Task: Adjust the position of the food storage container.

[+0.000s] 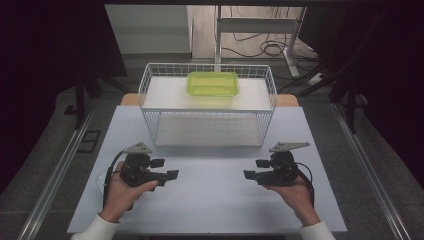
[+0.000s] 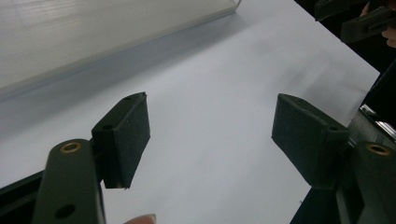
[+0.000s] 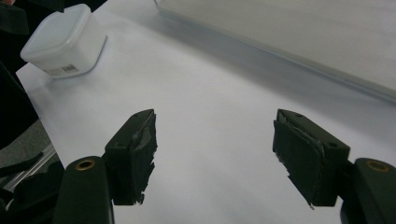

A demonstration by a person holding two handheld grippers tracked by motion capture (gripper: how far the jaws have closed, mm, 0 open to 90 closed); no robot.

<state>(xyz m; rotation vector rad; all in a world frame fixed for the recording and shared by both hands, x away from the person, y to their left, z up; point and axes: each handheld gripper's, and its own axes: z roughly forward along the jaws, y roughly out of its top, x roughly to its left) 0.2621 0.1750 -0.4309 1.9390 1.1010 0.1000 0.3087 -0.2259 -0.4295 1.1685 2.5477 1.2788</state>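
while both hands rest on the near part of the smooth pale table (image 1: 210, 200), the left gripper (image 1: 167, 168) and right gripper (image 1: 254, 169) point inward at each other, each with its matte black jaws spread wide on nothing. a small translucent white square tub (image 3: 63, 42), rounded at the corners, sits by the left hand. far off, a white wire rack (image 1: 207, 107) carries a glossy lime-green plastic container (image 1: 212, 83) on its upper shelf.

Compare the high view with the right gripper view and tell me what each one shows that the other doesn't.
High view alone: the green container on the upper shelf of the white wire rack, and both hands holding the left gripper and right gripper. Right gripper view alone: a clear look at the small white lidded tub. Shared: the white table, and the right gripper's open jaws.
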